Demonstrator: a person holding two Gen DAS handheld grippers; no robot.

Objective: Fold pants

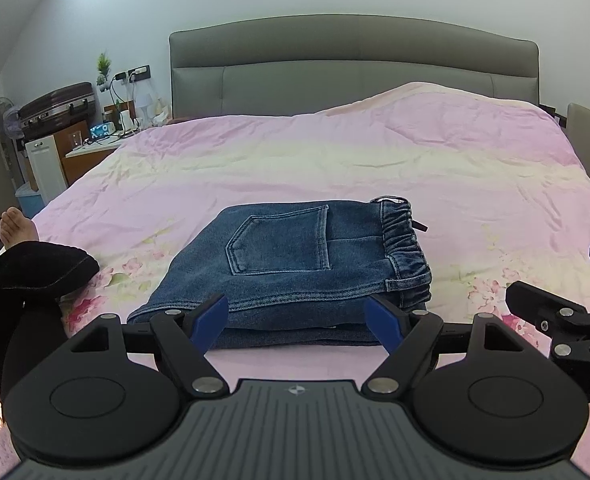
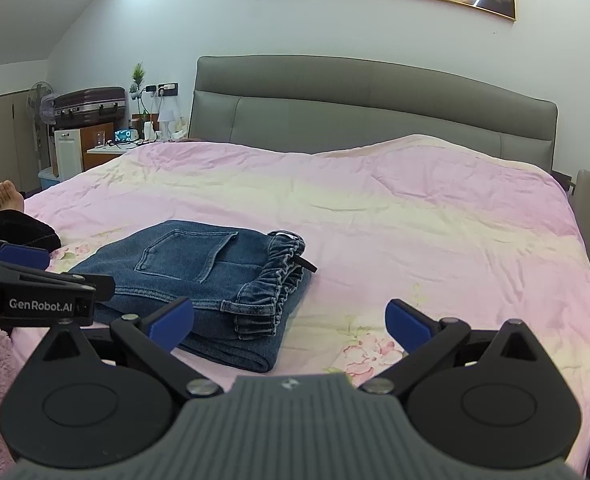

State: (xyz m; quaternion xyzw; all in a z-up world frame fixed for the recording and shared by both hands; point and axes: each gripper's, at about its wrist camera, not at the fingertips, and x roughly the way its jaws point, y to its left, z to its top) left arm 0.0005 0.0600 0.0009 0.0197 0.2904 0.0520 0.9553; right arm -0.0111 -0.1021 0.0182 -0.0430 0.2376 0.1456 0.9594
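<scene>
The blue denim pants (image 1: 295,264) lie folded into a compact stack on the pink bed cover, back pocket up and elastic waistband to the right. They also show in the right wrist view (image 2: 199,280). My left gripper (image 1: 297,322) is open and empty, just in front of the stack's near edge. My right gripper (image 2: 291,326) is open and empty, near the stack's right front corner, its left fingertip (image 2: 171,322) over the denim. The right gripper shows at the left view's right edge (image 1: 555,312), and the left gripper at the right view's left edge (image 2: 35,284).
The pink floral bed cover (image 1: 335,160) spreads wide behind and right of the pants. A person's black-clad leg (image 1: 27,268) and bare foot (image 1: 15,224) lie at the left. A grey headboard (image 1: 355,68) and a cluttered nightstand (image 1: 95,140) stand behind.
</scene>
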